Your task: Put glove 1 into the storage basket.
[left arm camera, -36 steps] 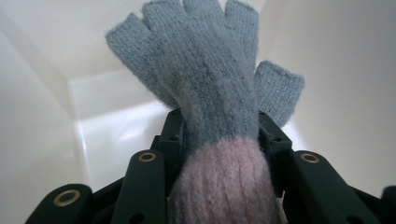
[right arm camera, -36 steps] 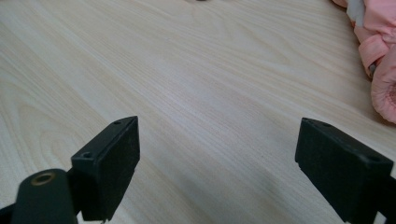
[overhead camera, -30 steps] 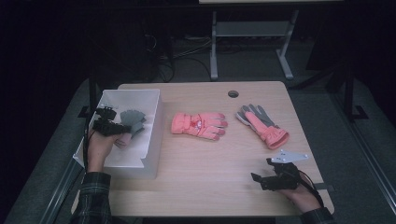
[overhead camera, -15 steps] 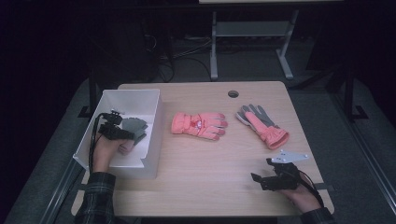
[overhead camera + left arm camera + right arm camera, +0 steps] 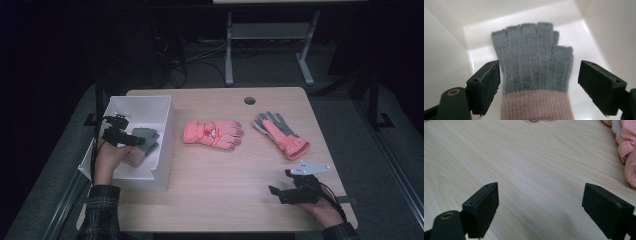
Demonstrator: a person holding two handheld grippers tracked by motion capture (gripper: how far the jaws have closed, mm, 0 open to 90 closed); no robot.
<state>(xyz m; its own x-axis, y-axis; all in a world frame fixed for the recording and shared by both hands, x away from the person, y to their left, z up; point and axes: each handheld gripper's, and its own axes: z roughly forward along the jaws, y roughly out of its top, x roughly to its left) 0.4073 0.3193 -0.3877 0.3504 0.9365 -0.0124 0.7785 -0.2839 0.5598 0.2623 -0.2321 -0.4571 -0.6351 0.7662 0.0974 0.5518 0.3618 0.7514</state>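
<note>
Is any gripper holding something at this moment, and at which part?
No. The left gripper stands open around the knit glove in the white bin; the right gripper is open above the table.

Grey knit glove (image 5: 534,57) (pink cuff) in white bin (image 5: 150,107).

Both grippers black. Left gripper (image 5: 131,139): thick rectangular jaw blocks, small screw holes in the top faces, brass-coloured ring on the near left body; thin black cable (image 5: 98,147) trails from it. Right gripper (image 5: 272,190): same black blocks, same holes and brass ring, with a grey three-cornered plate (image 5: 310,167) on top. Sleeves (image 5: 102,210) dark plaid, on both arms.
</note>
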